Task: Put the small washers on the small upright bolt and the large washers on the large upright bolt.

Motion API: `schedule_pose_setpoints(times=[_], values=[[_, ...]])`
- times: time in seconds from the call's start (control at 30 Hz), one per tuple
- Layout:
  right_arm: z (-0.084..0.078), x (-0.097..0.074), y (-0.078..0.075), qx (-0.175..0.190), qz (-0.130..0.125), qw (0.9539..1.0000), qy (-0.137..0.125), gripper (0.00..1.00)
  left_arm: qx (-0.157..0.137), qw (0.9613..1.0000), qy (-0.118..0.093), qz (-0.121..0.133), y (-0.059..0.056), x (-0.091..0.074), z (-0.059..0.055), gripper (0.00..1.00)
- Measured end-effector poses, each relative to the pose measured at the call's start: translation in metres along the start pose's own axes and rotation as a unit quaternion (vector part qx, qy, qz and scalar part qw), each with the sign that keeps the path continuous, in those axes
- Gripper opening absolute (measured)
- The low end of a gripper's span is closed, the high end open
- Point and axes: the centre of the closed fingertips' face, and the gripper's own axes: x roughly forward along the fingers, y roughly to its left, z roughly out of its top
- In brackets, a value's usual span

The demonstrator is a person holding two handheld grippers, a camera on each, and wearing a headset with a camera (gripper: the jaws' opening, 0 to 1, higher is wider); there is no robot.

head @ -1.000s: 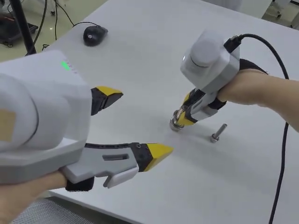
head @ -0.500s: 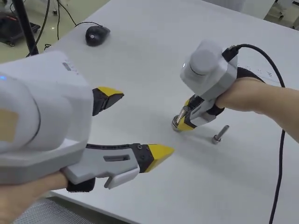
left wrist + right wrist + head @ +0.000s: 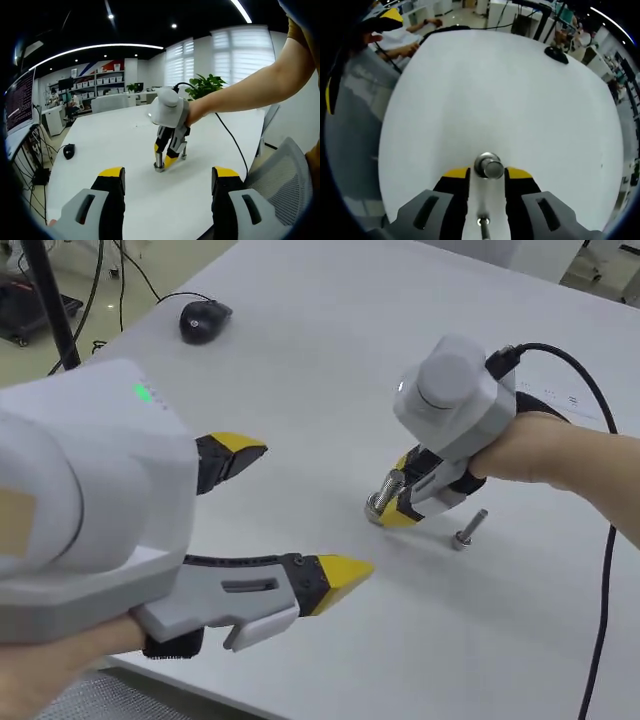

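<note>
Left gripper (image 3: 288,508) sits nearest in the head view, held low over the near edge of the white table (image 3: 320,360). Its two yellow-tipped jaws are spread wide with nothing between them.

Past it, near the middle of the table, the right gripper (image 3: 403,498) points down at the large bolt (image 3: 384,492). That bolt stands upright on the table and looks wider at its foot. In the right gripper view the bolt's round top (image 3: 488,166) lies right at the jaw tips, one tip on each side. The jaws are only a narrow gap apart, and I cannot tell whether they press on the bolt.

Small bolt (image 3: 467,527) is just beside the large one, on the side towards the person's right arm. It seems to stand on its head, clear of both jaws.

A black cable (image 3: 603,570) runs back from the right gripper along the arm. Far off, near the table's far corner, lies a black computer mouse (image 3: 204,319).
</note>
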Motion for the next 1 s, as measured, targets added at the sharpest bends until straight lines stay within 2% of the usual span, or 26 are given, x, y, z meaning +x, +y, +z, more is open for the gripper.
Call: schedule_pose_setpoints(times=[0.07, 0.2, 0.37, 0.43, 0.47, 0.53, 0.63, 0.67, 0.7, 0.8, 0.87, 0.93, 0.97, 1.0], values=[[-0.001, -0.004, 0.000, 0.004, -0.004, 1.0000, -0.006, 0.28, 0.001, 1.0000, -0.001, -0.004, -0.001, 0.001, 0.000, 0.70], [0.000, -0.020, 0.005, 0.010, -0.019, 0.9994, -0.027, 0.28, 0.000, 0.9996, -0.018, -0.024, -0.009, 0.002, 0.007, 0.70], [-0.003, -0.037, 0.008, 0.032, -0.046, 0.9964, -0.063, 0.27, 0.010, 0.9992, -0.016, -0.034, -0.016, 0.006, 0.010, 0.70], [-0.008, -0.043, 0.016, 0.035, -0.049, 0.9955, -0.073, 0.27, 0.016, 0.9989, -0.019, -0.039, -0.018, 0.007, 0.011, 0.70], [-0.011, -0.047, 0.021, 0.042, -0.053, 0.9947, -0.077, 0.27, 0.024, 0.9983, -0.029, -0.044, -0.019, 0.007, 0.014, 0.70], [-0.013, -0.053, 0.028, 0.044, -0.062, 0.9928, -0.092, 0.27, 0.022, 0.9983, -0.025, -0.048, -0.021, 0.008, 0.012, 0.71], [-0.009, -0.065, 0.043, 0.077, -0.062, 0.9859, -0.136, 0.27, 0.029, 0.9978, -0.016, -0.057, -0.023, 0.009, 0.008, 0.71], [-0.010, -0.068, 0.046, 0.086, -0.066, 0.9840, -0.141, 0.27, 0.031, 0.9975, -0.015, -0.061, -0.025, 0.009, 0.007, 0.71], [-0.012, -0.074, 0.053, 0.086, -0.068, 0.9825, -0.150, 0.27, 0.034, 0.9972, -0.013, -0.066, -0.027, 0.009, 0.006, 0.71], [-0.012, -0.081, 0.063, 0.102, -0.072, 0.9771, -0.172, 0.27, 0.041, 0.9965, -0.004, -0.073, -0.032, 0.010, 0.003, 0.71], [-0.012, -0.088, 0.071, 0.102, -0.078, 0.9728, -0.193, 0.27, 0.047, 0.9955, -0.006, -0.081, -0.037, 0.010, 0.004, 0.71], [-0.013, -0.094, 0.080, 0.116, -0.080, 0.9661, -0.216, 0.27, 0.050, 0.9934, 0.008, -0.102, -0.048, 0.009, 0.003, 0.70], [-0.010, -0.098, 0.088, 0.117, -0.073, 0.9609, -0.240, 0.27, 0.059, 0.9914, 0.001, -0.117, -0.057, 0.008, 0.007, 0.70], [-0.014, -0.099, 0.090, 0.129, -0.081, 0.9579, -0.243, 0.27, 0.065, 0.9907, -0.002, -0.120, -0.060, 0.007, 0.009, 0.70]])
